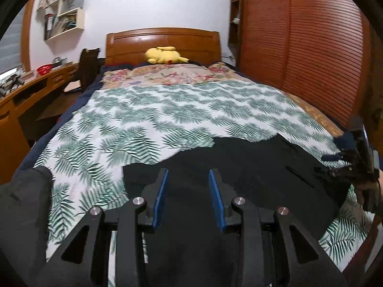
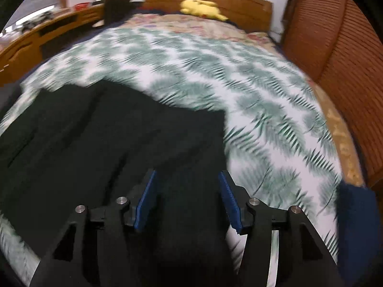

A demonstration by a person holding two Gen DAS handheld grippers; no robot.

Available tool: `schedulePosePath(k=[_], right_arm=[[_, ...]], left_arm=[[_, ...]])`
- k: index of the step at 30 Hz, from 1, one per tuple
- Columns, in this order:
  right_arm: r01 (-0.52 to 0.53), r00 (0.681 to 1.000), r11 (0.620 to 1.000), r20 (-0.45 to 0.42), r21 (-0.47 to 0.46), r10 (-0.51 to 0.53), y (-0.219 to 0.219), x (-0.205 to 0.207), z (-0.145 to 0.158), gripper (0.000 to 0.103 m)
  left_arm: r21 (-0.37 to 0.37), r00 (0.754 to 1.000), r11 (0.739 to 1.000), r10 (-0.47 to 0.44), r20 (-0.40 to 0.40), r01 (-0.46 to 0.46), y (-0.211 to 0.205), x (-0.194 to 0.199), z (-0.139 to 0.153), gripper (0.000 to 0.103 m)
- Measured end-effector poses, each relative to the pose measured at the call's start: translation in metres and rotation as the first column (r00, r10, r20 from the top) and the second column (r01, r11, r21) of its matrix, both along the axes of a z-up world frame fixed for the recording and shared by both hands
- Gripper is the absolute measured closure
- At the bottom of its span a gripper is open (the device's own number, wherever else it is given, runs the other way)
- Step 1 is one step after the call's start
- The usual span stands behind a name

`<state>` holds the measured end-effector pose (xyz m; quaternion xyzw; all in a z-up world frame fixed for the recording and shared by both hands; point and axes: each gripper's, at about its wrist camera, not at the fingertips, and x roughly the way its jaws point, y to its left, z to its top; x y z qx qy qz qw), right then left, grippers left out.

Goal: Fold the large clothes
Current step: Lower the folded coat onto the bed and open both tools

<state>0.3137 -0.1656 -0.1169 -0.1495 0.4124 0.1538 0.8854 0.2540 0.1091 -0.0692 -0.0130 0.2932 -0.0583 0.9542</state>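
In a bedroom with a wooden headboard (image 1: 162, 41) and louvred wardrobe doors (image 1: 299, 47), we worked over a bed (image 1: 143, 110) spread with a fern-print cover.

A dark garment (image 1: 251, 162) lay flat across the near end of the bed, spread out, we judged, so its edges could be found for folding. Our left gripper (image 1: 188, 175) hovered above its near edge, jaws partly apart with nothing pinched between the blue pads (image 1: 160, 196). Our right gripper (image 2: 186, 179) hung over the garment's right side, jaws moderately wide and empty; that view was blurred. A yellow plush toy (image 1: 165, 55) sat by the headboard, well clear of the work, and a counter (image 1: 36, 83) ran along the left wall.
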Motion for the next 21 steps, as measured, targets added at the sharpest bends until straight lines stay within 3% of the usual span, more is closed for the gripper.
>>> schedulePosePath(k=[4, 9, 16, 21], right_arm=[[-0.027, 0.999, 0.999, -0.029, 0.023, 0.028, -0.004, -0.036, -0.012, 0.049], [-0.022, 0.994, 0.999, -0.108, 0.035, 0.026, -0.014, -0.046, -0.043, 0.048], [-0.006, 0.999, 1.000, -0.054, -0.029, 0.004, -0.003, -0.062, -0.026, 0.048], [-0.042, 0.999, 0.998, -0.014, 0.045, 0.043, 0.004, -0.082, -0.010, 0.048]], left_arm=[[0.013, 0.998, 0.998, -0.059, -0.015, 0.059, -0.024, -0.010, -0.004, 0.070], [0.034, 0.996, 0.995, -0.089, -0.021, 0.090, -0.049, -0.028, -0.009, 0.070], [0.037, 0.995, 0.995, -0.086, -0.044, 0.087, -0.057, -0.052, -0.021, 0.070], [0.017, 0.992, 0.995, -0.097, -0.078, 0.098, -0.058, -0.066, -0.040, 0.070]])
